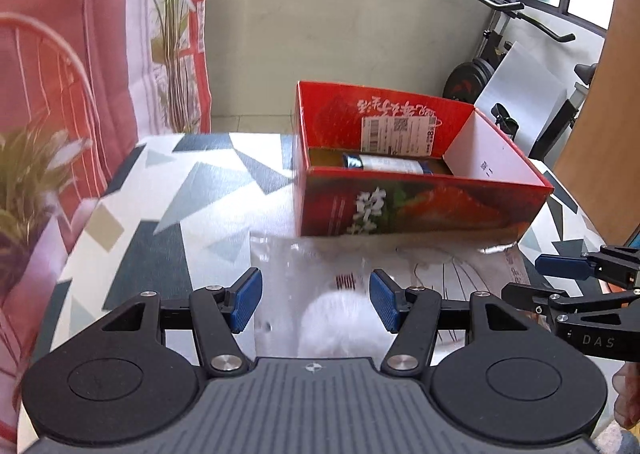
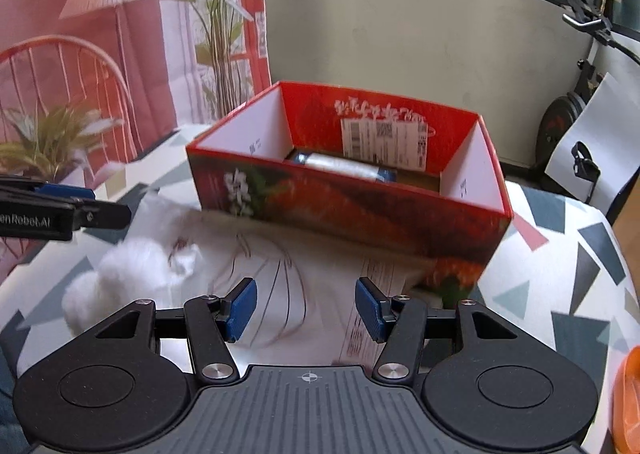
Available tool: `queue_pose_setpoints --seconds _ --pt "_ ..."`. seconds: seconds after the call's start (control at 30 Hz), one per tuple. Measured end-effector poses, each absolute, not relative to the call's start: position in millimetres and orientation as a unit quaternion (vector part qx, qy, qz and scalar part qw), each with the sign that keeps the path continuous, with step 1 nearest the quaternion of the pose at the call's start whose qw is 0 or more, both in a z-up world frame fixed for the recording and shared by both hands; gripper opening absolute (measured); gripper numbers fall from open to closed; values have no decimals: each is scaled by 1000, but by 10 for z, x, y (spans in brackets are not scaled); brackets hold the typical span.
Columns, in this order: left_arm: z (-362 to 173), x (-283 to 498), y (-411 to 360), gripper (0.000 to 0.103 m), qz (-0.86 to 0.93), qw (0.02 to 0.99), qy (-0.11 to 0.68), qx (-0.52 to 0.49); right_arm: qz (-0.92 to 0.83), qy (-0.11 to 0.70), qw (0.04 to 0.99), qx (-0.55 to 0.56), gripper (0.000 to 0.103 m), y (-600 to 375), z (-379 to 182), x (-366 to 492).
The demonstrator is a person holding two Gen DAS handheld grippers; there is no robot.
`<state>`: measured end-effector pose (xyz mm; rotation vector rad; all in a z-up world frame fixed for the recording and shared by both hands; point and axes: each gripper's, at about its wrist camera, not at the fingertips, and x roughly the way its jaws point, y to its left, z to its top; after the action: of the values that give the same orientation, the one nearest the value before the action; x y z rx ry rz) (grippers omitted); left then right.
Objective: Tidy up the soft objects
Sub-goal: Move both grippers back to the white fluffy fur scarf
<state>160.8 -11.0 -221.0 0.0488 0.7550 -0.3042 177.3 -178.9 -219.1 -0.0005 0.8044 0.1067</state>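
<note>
Tabletop: red box, packet inside

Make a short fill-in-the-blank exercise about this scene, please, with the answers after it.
1. The open box on the table is mainly ____ outside.
2. The clear bag holds fluffy ____ stuff.
3. This bag lies in ____ of the box, on the patterned tablecloth.
4. Both the left gripper and the right gripper are ____.

Answers: red; white; front; open
</note>
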Motion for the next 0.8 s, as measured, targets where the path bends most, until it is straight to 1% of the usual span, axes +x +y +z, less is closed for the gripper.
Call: queue_pose_setpoints --seconds 0.8 --pt "-2368 1433 -57 62 -142 914 381 9 45 397 917 4 51 -1824 -2289 1656"
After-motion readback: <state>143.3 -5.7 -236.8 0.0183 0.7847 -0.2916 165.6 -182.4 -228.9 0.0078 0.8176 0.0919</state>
